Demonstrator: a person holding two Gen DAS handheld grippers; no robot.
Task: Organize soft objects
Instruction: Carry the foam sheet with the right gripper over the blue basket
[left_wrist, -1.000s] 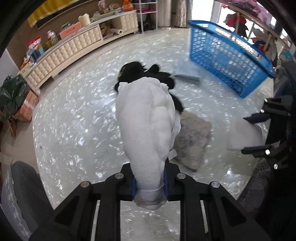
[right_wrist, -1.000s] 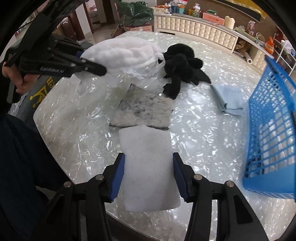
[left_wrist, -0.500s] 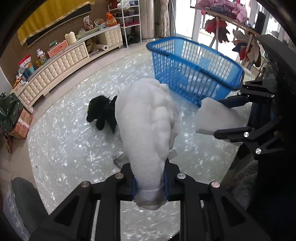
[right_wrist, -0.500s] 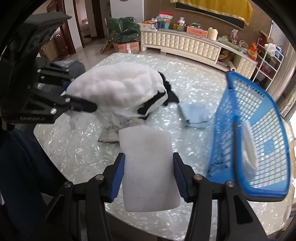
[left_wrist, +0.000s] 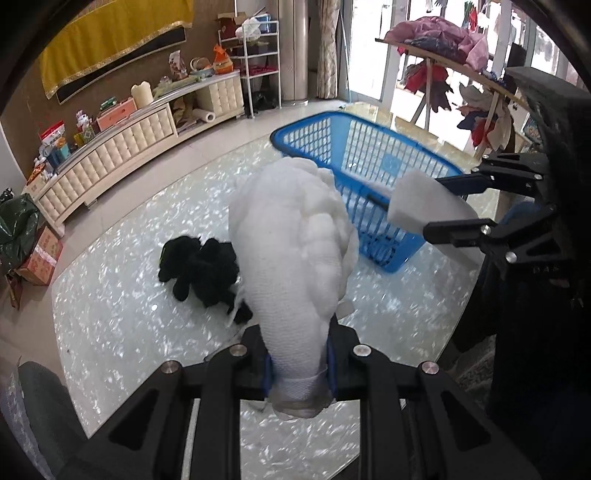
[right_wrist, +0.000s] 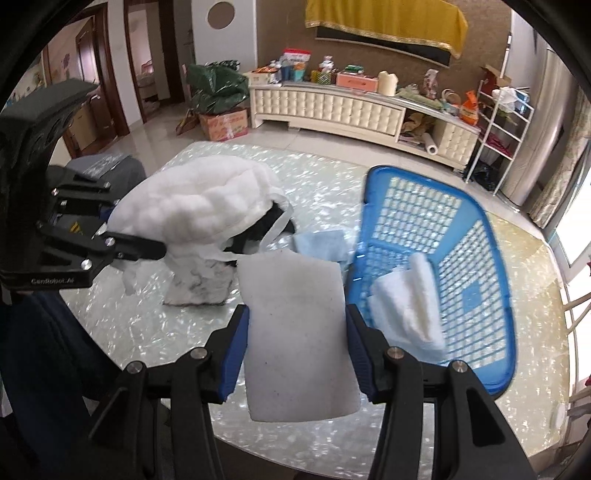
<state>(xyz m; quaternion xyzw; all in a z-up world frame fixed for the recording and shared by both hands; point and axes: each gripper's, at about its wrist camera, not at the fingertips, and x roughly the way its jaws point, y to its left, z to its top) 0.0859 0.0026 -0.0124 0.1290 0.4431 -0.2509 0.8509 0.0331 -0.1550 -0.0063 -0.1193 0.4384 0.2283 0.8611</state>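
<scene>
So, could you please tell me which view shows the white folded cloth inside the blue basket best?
The right wrist view: the white folded cloth lies in plain sight on the blue basket floor. In the left wrist view, only a white sliver shows through the basket's mesh.

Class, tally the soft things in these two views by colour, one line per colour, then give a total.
White: 3, the fluffy bundle, the flat pad, the folded cloth in the basket.
Black: 1, plush toy.
Light blue: 1, cloth.
Grey-speckled: 1, mat.
Total: 6.

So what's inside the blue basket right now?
A folded white pad lies in the basket. The foam sheet in the right tool hides its near corner.
</scene>
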